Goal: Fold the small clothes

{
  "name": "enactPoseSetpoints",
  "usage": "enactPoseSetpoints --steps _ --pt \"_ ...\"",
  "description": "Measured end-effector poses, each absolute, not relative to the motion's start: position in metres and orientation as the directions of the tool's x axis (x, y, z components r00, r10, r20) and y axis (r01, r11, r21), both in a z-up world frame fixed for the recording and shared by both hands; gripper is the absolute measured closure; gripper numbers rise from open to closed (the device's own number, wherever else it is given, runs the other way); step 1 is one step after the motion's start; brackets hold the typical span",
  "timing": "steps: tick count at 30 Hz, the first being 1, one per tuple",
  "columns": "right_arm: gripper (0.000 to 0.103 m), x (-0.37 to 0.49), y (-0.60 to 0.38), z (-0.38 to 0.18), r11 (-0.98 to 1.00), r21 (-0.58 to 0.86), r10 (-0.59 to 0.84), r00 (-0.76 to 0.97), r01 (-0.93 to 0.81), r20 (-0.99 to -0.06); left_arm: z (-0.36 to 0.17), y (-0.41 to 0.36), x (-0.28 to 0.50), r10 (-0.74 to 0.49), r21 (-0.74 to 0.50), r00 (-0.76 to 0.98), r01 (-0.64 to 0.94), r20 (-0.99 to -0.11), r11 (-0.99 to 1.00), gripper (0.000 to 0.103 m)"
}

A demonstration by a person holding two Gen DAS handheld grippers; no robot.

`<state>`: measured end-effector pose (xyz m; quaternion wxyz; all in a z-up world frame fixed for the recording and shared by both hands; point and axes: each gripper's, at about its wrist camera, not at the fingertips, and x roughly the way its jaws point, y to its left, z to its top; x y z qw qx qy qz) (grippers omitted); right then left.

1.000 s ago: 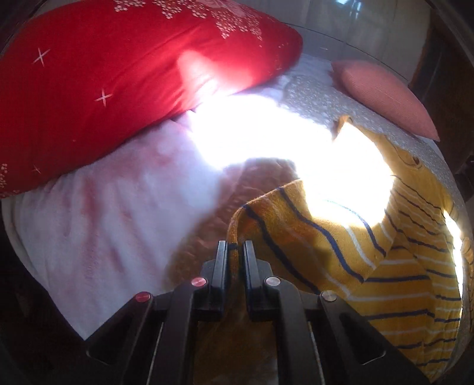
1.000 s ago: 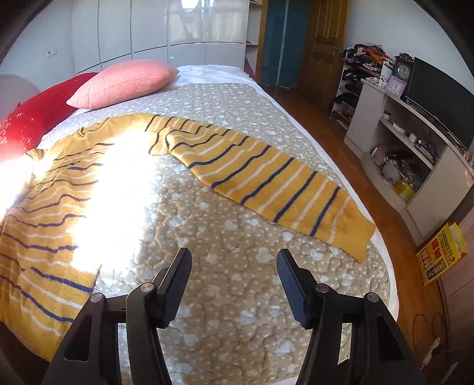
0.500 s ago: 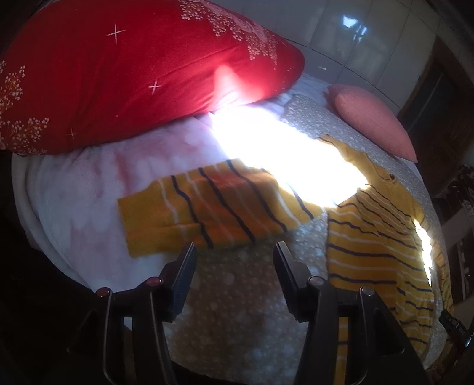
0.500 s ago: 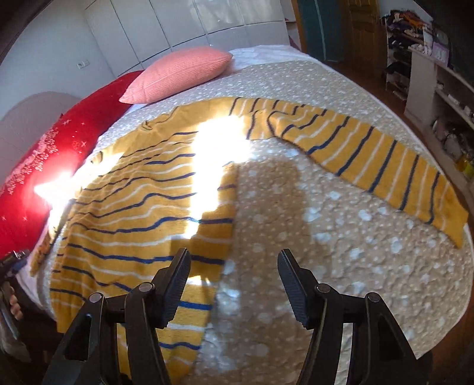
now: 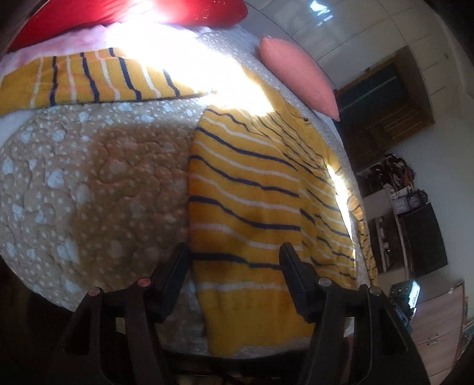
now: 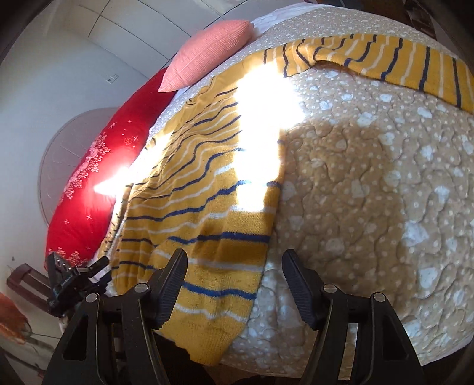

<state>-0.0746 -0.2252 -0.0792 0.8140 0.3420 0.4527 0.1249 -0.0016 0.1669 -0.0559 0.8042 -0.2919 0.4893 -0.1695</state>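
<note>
Your left hand-held gripper (image 5: 234,275) has just spread its jaws; a second ago they pinched the sweater's sleeve, and now nothing is between the pads. It hangs over the sweater (image 5: 251,189) hem at the near edge of the bed (image 5: 89,183). The released sleeve (image 5: 89,80) lies flat, stretched out sideways toward the red pillow (image 5: 124,11). Your right hand-held gripper (image 6: 234,277) has also been opening a little and grips nothing, its left finger over the hem's other corner. The far sleeve (image 6: 385,65) lies spread across the quilt below the pink pillow (image 6: 207,53). Judgement: the garment is laid out flat, spreading looks finished, and both grippers are placed to take the hem for the first fold.
</note>
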Motion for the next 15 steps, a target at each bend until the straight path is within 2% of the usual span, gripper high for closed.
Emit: enactPoseSetpoints --steps 2,7,8,9,10,11,12,15 --pt "0.030 -0.075 -0.217 -0.083 0.704 0.706 0.557 0.553 0.083 -0.620 -0.058 0.157 -0.005 -0.573 -0.644 0.455 -0.003 -0.682 0.765 0.042" --pt "0.027 -0.076 -0.197 -0.082 0.720 0.693 0.553 0.561 0.051 -0.616 -0.060 0.131 -0.012 -0.567 -0.625 0.436 0.013 -0.699 0.781 0.042" --pt "0.029 -0.076 -0.194 -0.082 0.723 0.689 0.552 0.559 0.048 -0.618 -0.060 0.127 -0.014 -0.539 -0.595 0.438 0.011 -0.719 0.803 0.054" --pt "0.033 -0.076 -0.190 -0.082 0.729 0.683 0.554 0.550 0.041 -0.625 -0.059 0.124 -0.014 -0.491 -0.548 0.438 -0.006 -0.753 0.836 0.070" --pt "0.061 -0.075 -0.187 -0.082 0.740 0.671 0.552 0.537 0.036 -0.638 -0.059 0.122 -0.013 -0.447 -0.507 0.427 -0.033 -0.786 0.861 0.095" --pt "0.088 -0.074 -0.183 -0.084 0.748 0.663 0.556 0.515 0.034 -0.653 -0.059 0.125 -0.013 -0.455 -0.522 0.420 -0.053 -0.785 0.851 0.095" --pt "0.088 -0.074 -0.183 -0.085 0.745 0.666 0.561 0.506 0.038 -0.655 -0.059 0.131 -0.016 -0.475 -0.552 0.426 -0.073 -0.770 0.830 0.095" --pt "0.089 -0.081 -0.188 -0.079 0.744 0.668 0.556 0.526 0.031 -0.643 -0.043 0.146 -0.037 -0.447 -0.544 0.470 -0.088 -0.761 0.834 0.096"
